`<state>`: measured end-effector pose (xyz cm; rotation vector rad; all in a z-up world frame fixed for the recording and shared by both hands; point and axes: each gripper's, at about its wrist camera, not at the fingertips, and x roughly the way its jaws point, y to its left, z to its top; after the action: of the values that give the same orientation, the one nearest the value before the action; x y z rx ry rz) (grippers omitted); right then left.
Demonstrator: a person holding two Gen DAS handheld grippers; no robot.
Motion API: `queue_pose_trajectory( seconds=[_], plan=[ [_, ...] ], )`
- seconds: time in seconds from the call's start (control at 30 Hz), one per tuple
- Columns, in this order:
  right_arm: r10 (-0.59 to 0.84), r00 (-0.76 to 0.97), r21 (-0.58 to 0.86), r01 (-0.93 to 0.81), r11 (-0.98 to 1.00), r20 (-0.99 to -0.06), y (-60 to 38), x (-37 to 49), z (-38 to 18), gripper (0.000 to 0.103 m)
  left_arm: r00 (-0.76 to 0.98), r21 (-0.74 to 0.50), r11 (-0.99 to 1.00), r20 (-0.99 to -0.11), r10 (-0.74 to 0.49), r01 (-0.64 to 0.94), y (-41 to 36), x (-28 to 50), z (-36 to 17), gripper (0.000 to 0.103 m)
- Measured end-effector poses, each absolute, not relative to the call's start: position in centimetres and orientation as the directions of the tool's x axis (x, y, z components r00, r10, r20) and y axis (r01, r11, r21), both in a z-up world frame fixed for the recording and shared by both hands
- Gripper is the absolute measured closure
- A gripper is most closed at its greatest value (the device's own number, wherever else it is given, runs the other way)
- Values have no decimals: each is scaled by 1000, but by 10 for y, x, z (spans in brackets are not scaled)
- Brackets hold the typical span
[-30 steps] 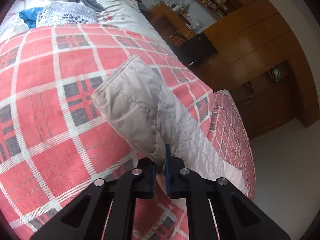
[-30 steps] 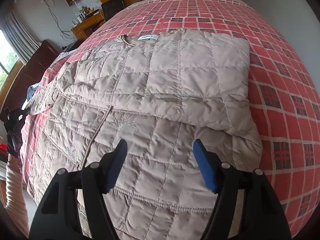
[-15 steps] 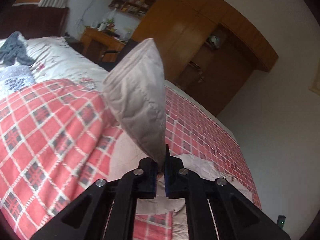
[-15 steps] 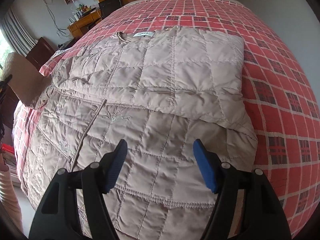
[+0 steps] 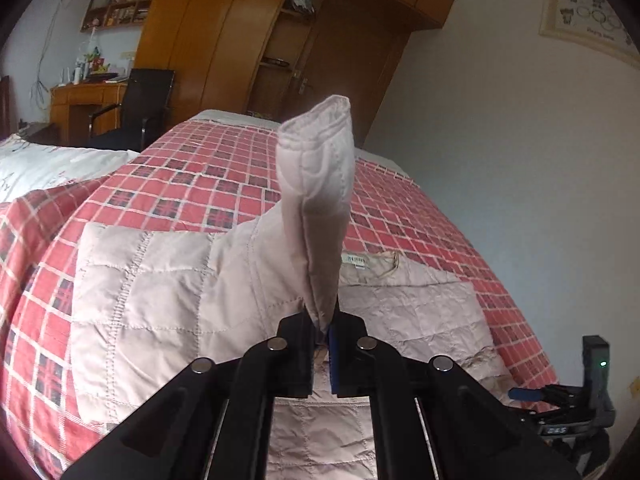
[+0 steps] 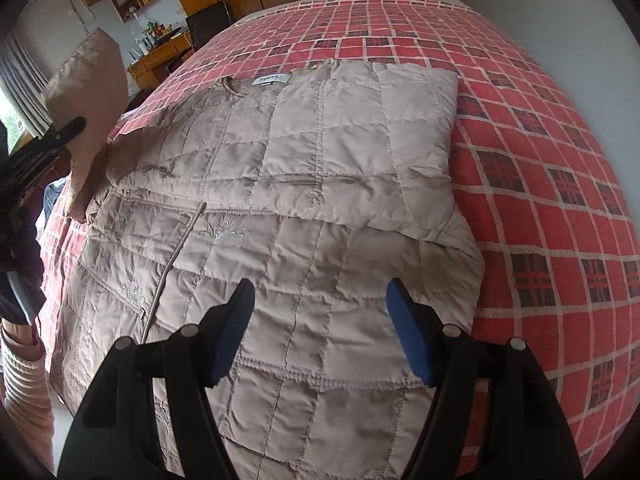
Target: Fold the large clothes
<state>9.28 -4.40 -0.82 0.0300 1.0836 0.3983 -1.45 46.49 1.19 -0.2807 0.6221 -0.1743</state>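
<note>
Folding the lifted sleeve (image 5: 316,208) across the chest looked to be the step in hand. The left gripper (image 5: 323,334) had its jaws clamped together on the sleeve's lower edge, so the sleeve stood upright above it, cuff uppermost. Done well, in my judgement, the move would carry the sleeve over toward the right side of the jacket (image 6: 304,208), lay it flat without a twist, and let go only once the cuff rested on the body; pulling too hard would likely drag the whole garment off its square.

The right gripper (image 6: 320,332) hung over the near part of the jacket with its blue-padded jaws wide apart, holding nothing. It could usefully press the body down while the sleeve crossed.

The jacket lay spread on the bed (image 6: 540,160), collar and label (image 6: 272,79) at the far end, hem toward the near edge. Its right side was already folded in, making a thick rectangular panel with a straight edge. The cloth was pale beige, quilted in stitched squares, lightly padded and faintly shiny, with small embroidered flowers beside the zip (image 6: 176,256). Such padding would probably spring back rather than crease. The bedcover was a coarse red plaid.
</note>
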Motion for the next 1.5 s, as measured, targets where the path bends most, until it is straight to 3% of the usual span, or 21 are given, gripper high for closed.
queue_pose_trajectory(
  seconds=[0.1,0.27,0.4,0.53,0.77,0.87,1.07,1.13,1.23,1.3,1.4,1.5],
  plan=[
    [329,414,218,-292,931,-849,-48,90,-4,35,727,-284,952,-629,-277,117,446,0,-18,96],
    [342,413,238,-283,929,-844,-50,92,-1,35,555,-383,881,-684,-473,278,420,6,-53,60],
    [360,398,252,-298,921,-844,-42,99,2,35,493,-475,815,-649,-579,332,427,-11,-59,58],
    [409,355,291,-341,894,-841,-17,115,8,35,579,-456,847,-625,-523,273,462,-33,-45,54],
    [501,249,391,-382,837,-829,35,155,5,35,692,-283,959,-685,-226,32,518,-27,-51,52],
    [524,217,428,-367,826,-824,52,174,-3,35,622,-304,953,-747,-235,-4,527,-12,-81,52],
    [547,185,467,-346,814,-817,67,200,-15,39,668,-361,933,-694,-270,1,536,-29,-64,52],
    [552,169,475,-346,809,-817,75,204,-18,43,692,-351,936,-677,-251,-3,540,-38,-56,52],
    [563,138,488,-362,794,-815,91,204,-25,65,723,-341,939,-659,-206,-43,551,-45,-44,52],
    [557,137,477,-377,794,-819,98,202,-26,86,741,-343,936,-649,-174,-80,562,-48,-36,51],
    [576,160,486,-385,785,-802,92,198,-16,95,754,-351,930,-638,-156,-104,577,-50,-27,51],
    [589,216,488,-382,785,-778,72,197,4,95,755,-346,932,-639,-148,-110,585,-49,-25,51]
  ],
)
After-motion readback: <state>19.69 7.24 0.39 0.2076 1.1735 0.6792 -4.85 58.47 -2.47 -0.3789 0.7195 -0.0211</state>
